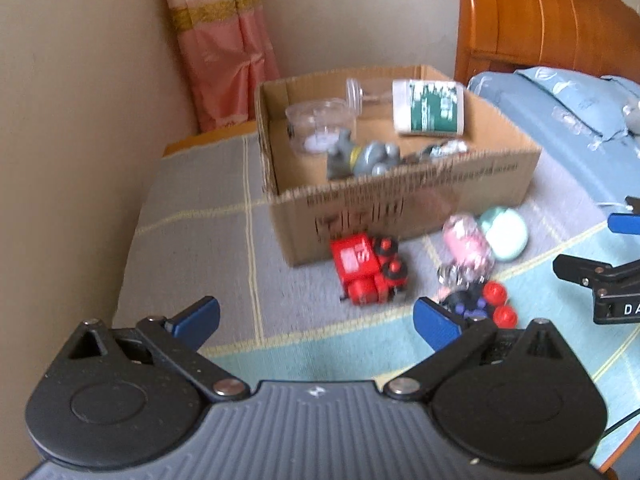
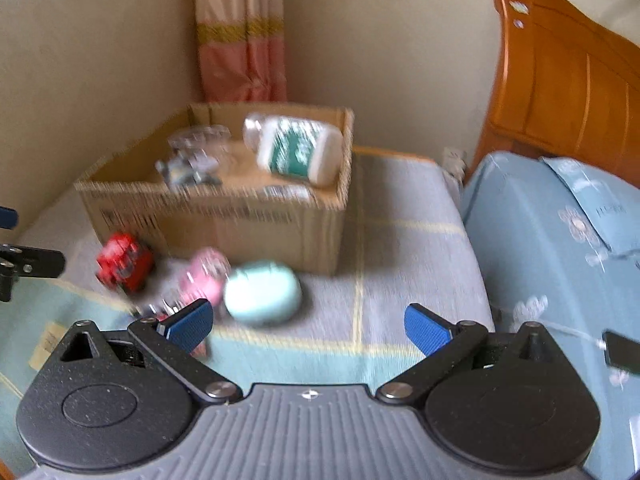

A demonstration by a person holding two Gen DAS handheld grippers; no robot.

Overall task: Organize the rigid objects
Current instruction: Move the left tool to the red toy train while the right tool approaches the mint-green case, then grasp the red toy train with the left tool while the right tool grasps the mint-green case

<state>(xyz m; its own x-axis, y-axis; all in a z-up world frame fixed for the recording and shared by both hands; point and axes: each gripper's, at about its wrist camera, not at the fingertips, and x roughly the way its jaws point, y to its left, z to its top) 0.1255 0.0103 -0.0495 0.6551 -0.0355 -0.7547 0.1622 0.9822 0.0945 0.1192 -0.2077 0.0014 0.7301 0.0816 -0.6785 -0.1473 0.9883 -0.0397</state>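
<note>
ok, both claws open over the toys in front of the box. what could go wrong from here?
1. The red toy train, pink toy and mint case lie crowded together; a claw may nudge a neighbour.
2. The left claw and right claw are close, so they could collide.
3. The frames are blurred, so aim may be off.

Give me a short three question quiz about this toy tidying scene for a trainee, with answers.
1. True or false: the white bottle lies inside the box.
2. Which toy sits nearest the left gripper? A) red truck B) mint case C) grey figure
3. Fill in: both grippers hold ____.

Key: 1 true. 2 A. 3 nothing; the right gripper is open too.
</note>
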